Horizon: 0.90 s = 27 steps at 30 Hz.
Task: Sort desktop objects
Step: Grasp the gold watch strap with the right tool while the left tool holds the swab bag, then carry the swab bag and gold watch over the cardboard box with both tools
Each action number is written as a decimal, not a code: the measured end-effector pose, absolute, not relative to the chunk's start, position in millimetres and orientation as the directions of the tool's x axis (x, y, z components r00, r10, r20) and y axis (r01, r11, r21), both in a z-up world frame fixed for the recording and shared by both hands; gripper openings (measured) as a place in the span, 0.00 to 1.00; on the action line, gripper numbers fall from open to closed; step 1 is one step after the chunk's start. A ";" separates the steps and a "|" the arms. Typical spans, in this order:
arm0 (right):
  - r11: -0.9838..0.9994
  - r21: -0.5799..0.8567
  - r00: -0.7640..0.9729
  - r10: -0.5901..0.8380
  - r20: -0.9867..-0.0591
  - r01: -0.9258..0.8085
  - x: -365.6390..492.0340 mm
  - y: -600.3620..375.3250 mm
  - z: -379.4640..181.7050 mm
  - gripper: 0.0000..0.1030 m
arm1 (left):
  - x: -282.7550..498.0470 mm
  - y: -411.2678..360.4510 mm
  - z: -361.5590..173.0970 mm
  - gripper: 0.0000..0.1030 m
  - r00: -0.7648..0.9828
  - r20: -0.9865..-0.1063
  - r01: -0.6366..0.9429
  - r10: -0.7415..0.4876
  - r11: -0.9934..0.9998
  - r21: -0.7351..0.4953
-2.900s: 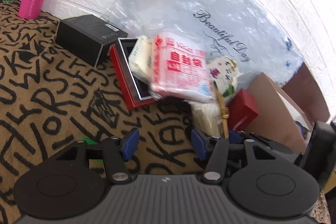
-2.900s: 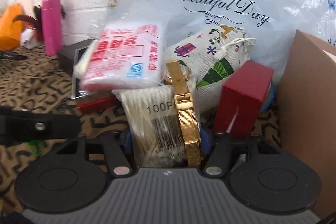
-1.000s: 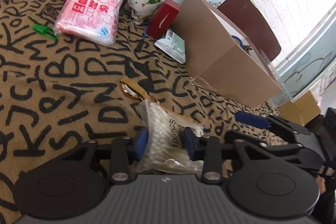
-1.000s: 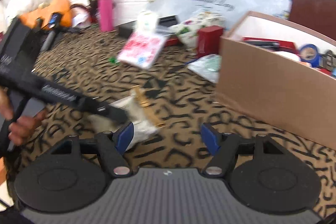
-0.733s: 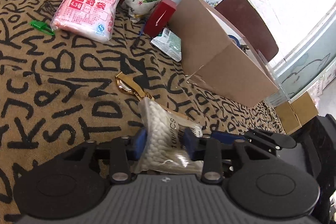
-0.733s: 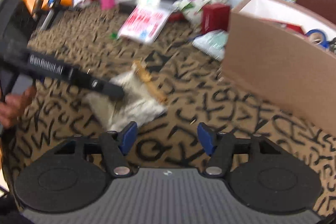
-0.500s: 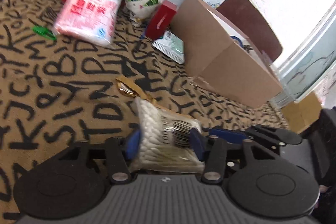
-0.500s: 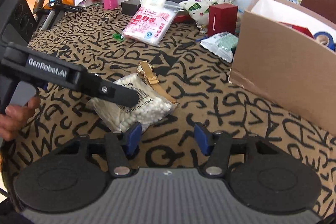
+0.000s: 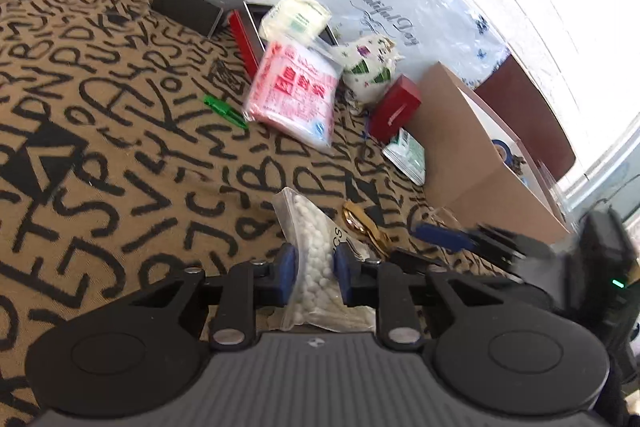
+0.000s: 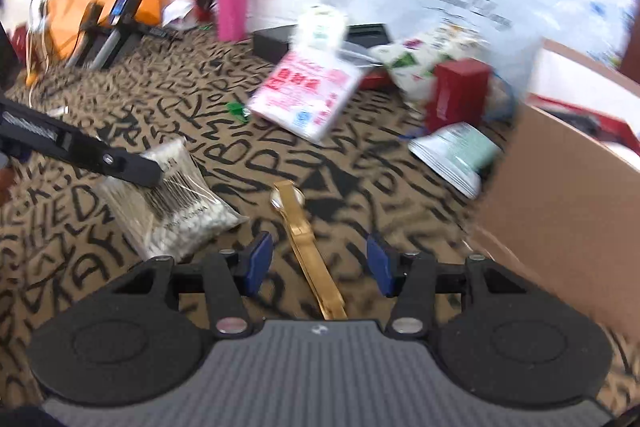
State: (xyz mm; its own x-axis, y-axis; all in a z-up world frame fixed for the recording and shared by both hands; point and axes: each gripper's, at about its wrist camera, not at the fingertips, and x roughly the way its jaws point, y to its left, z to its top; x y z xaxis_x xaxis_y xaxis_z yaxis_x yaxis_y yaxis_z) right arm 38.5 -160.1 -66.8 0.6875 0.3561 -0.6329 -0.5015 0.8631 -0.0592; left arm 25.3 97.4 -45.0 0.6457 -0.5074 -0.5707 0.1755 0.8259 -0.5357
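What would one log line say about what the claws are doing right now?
left claw: shut on swab bag | right claw: open, straddling gold watch | box: right of watch

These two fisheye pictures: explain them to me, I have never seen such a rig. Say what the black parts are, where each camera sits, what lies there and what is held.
No robot here: a person holds a two-finger tool in each hand, with a camera on each looking forward along its blue-padded fingers. In the left wrist view, the left tool is closed on a bag of cotton swabs. In the right wrist view, the right tool is open, a gold watch lying between its fingers on the lettered cloth. Further back lie a pink packet, a red box and a cardboard box.
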 end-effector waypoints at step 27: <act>0.876 -0.022 0.769 0.411 -0.490 -0.482 24.3 -178.8 -27.5 0.11 | 17.8 68.7 -15.9 0.18 0.673 -0.528 0.214 -0.518 0.819 -0.532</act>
